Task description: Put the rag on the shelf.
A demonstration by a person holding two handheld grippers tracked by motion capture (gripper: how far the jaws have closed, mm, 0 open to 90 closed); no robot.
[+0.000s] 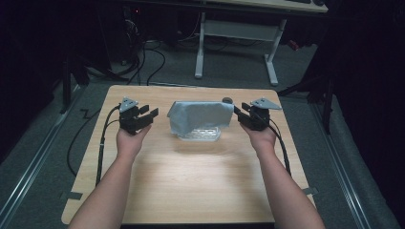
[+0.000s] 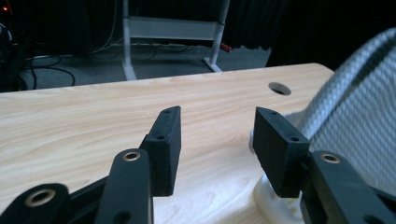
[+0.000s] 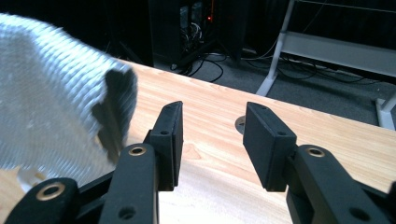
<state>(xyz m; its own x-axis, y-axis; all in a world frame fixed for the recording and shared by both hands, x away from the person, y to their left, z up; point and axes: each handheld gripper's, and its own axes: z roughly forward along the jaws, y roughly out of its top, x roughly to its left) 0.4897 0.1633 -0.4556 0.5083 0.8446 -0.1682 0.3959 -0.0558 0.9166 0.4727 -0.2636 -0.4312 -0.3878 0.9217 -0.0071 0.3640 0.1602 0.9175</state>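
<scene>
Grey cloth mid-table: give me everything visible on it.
The cloth is pale blue-grey, with a ribbed woven look close up. It lies draped over a white slotted rack, hiding the rack's top and leaving its lower front edge bare. It sits mid-table between the two claws; neither touches it. Its left corner juts out and its sides hang down.

White rack (image 1: 202,134), centre of the high view: upper part hidden under the grey cloth (image 1: 200,117); contents cannot be told. In the left gripper view, its base (image 2: 273,200) is cut off at the lower edge. Cloth: cut off at the right edge of the left gripper view (image 2: 355,126) and the left edge of the right gripper view (image 3: 51,112). Small dark object (image 1: 227,100) behind the cloth: too small to identify. Room beyond the table: dark, details unreadable.
</scene>
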